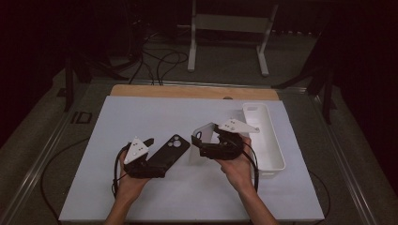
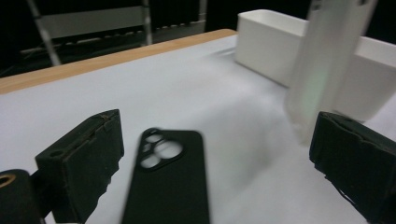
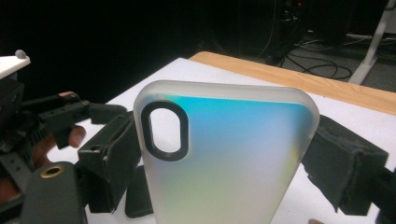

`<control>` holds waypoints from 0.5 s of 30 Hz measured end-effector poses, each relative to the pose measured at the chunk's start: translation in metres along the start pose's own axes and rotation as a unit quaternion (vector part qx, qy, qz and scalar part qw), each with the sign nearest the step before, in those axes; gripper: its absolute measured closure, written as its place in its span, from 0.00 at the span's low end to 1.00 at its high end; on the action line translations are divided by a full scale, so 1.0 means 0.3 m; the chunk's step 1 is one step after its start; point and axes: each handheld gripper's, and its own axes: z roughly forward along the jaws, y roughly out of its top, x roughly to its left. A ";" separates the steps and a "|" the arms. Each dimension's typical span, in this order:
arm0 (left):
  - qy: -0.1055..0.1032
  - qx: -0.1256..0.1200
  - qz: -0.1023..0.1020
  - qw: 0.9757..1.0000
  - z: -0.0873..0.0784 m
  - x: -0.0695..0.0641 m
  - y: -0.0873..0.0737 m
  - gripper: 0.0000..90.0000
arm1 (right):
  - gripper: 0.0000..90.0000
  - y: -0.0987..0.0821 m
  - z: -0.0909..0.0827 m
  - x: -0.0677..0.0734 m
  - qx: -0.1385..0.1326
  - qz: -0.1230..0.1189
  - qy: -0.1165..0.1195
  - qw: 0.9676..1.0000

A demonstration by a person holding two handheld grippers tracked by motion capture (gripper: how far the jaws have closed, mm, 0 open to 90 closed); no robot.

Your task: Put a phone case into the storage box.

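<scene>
- Looking down from the high view, the left gripper (image 1: 151,140) sits at about 8 o'clock on the white table (image 1: 141,117). Its jaws stand wide and hold nothing. The black phone case (image 1: 170,151) lies flat right beside it.
- The right gripper (image 1: 196,139) is at about 4 o'clock. It holds the frosted phone case (image 1: 202,143) up on end. The white bin (image 1: 267,136) lies at 3 o'clock, close to that hand.
- Seen in the left gripper view, the two black jaws are far apart. The black phone case (image 2: 168,182) lies on the table between them, at 6 o'clock, and no pad presses it. The frosted phone case (image 2: 327,60) stands at 2 o'clock, before the white bin (image 2: 266,42).
- Seen in the right gripper view, the jaws squeeze the frosted phone case (image 3: 224,158) on both sides. It stands straight up, its camera hole at 10 o'clock. The left gripper (image 3: 60,116) is at 9 o'clock.
</scene>
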 end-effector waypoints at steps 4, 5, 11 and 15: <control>0.027 -0.001 -0.007 1.000 -0.038 0.047 -0.046 0.01 | 0.18 0.002 -0.008 -0.014 0.003 0.003 -0.005 1.000; 0.031 -0.002 -0.009 0.999 -0.046 0.057 -0.055 0.00 | 0.18 0.002 -0.009 -0.017 0.002 0.004 -0.005 1.000; 0.055 -0.013 -0.020 0.998 -0.080 0.094 -0.094 0.00 | 0.18 0.013 -0.026 -0.030 -0.007 0.001 -0.016 1.000; 0.076 -0.027 -0.027 0.996 -0.087 0.116 -0.129 0.00 | 0.18 0.026 -0.035 -0.039 -0.017 -0.001 -0.016 1.000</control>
